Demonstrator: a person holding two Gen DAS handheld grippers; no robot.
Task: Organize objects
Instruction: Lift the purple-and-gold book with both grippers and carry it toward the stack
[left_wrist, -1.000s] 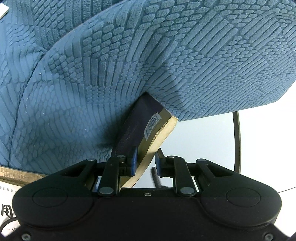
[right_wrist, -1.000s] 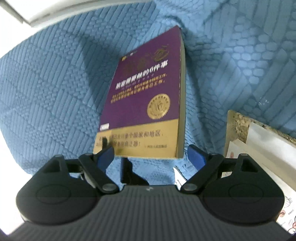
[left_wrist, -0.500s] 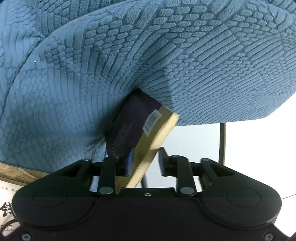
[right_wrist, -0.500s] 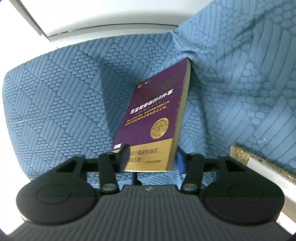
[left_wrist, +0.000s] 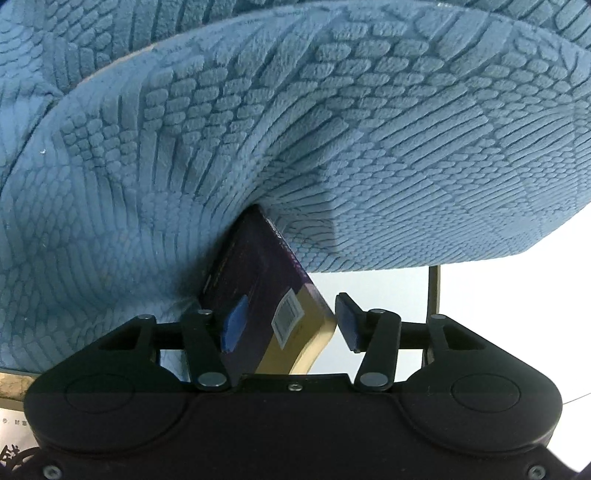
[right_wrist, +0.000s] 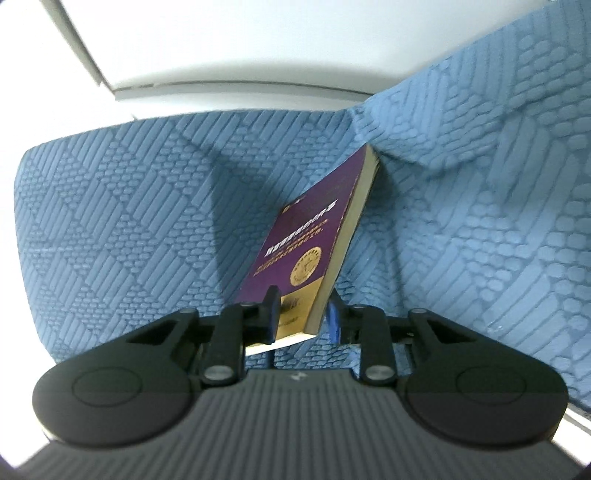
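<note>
Purple book (right_wrist: 314, 254) handed between grippers against a blue cushion (right_wrist: 110, 206).
The right gripper (right_wrist: 301, 317), jaws just closing, clamps its lower edge; the left gripper (left_wrist: 290, 323), jaws just opening, straddles it loosely.

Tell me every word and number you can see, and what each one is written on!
Nothing here reads clearly enough to quote.
book, front cover, white title lines: Chinese characters, too blurred to read.
gold seal on that cover: lettering too small to read.
barcode label on the book's back cover: bars show, digits too small to read.
printed sheet in the left wrist view's lower corner: black characters cut off, unreadable.
</note>
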